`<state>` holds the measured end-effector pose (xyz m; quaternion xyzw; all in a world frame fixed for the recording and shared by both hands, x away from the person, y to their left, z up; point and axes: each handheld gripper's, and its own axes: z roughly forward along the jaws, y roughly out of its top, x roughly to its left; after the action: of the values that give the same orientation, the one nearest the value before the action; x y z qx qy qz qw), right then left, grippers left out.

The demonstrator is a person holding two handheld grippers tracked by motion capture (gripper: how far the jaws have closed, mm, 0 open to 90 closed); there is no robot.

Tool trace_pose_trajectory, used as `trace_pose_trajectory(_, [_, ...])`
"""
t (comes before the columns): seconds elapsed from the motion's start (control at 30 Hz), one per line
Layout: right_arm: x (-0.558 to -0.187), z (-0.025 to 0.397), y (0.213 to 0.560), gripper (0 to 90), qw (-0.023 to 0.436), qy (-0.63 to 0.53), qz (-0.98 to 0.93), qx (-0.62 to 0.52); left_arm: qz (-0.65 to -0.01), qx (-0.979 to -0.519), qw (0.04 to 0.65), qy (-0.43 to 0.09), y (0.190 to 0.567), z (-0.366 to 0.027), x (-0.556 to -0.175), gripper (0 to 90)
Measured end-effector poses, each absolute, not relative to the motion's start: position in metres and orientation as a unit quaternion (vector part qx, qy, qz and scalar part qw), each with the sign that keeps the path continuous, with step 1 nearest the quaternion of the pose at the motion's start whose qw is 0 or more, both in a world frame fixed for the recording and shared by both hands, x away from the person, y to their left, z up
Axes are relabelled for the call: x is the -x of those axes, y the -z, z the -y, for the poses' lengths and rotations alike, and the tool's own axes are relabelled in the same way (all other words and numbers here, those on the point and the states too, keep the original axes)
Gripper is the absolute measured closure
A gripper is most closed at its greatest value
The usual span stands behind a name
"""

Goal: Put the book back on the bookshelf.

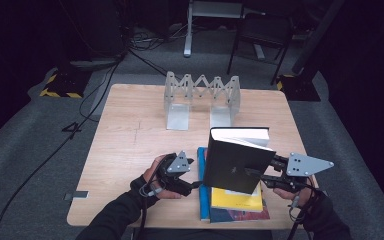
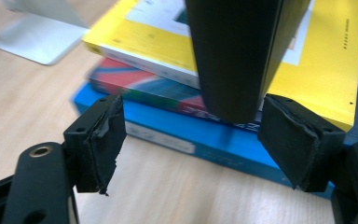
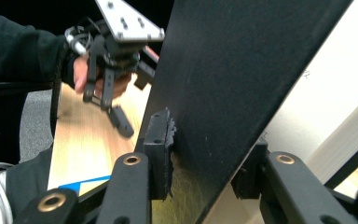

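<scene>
R gripper [image 1: 266, 172] is clamped on the black book [image 1: 235, 162], jaws on either face of its cover, book held upright & tilted above the stack: yellow book [image 1: 240, 199] on a red one, on a blue one [image 2: 223, 144]. L gripper [image 1: 196, 172] has jaws spread wide, empty, black book's lower corner just ahead between them.
</scene>
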<state>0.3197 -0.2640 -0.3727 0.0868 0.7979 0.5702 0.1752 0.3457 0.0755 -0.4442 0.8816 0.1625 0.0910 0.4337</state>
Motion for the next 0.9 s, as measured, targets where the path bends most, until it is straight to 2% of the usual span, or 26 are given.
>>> trace_pose_trajectory(0.1, [-0.317, 0.264, 0.373, 64.6, 0.181, -0.57, -0.797, -0.084, -0.162, -0.871, 0.458, -0.072, 0.45, -0.065, -0.348, 23.6])
trace_pose_trajectory(0.2, [-0.317, 0.265, 0.374, 64.4, 0.181, -0.571, -0.796, -0.086, -0.14, -0.856, 0.492, -0.073, 0.449, -0.059, -0.347, 33.8])
trace_pose_trajectory(0.37, [-0.314, 0.267, 0.375, 62.9, 0.189, -0.568, -0.796, -0.087, -0.124, -0.847, 0.509, -0.087, 0.442, -0.047, -0.343, 38.2])
trace_pose_trajectory(0.57, [-0.308, 0.275, 0.378, 62.3, 0.204, -0.553, -0.802, -0.094, -0.121, -0.839, 0.524, -0.086, 0.433, -0.042, -0.346, 33.7])
trace_pose_trajectory(0.7, [-0.302, 0.284, 0.389, 65.8, 0.201, -0.535, -0.815, -0.099, -0.113, -0.832, 0.535, -0.098, 0.424, -0.034, -0.347, 30.2])
trace_pose_trajectory(0.83, [-0.299, 0.284, 0.392, 65.0, 0.213, -0.535, -0.81, -0.112, -0.107, -0.827, 0.545, -0.093, 0.416, -0.027, -0.351, 28.5])
trace_pose_trajectory(0.9, [-0.298, 0.286, 0.395, 61.8, 0.22, -0.529, -0.811, -0.117, -0.108, -0.821, 0.554, -0.085, 0.412, -0.026, -0.353, 28.3])
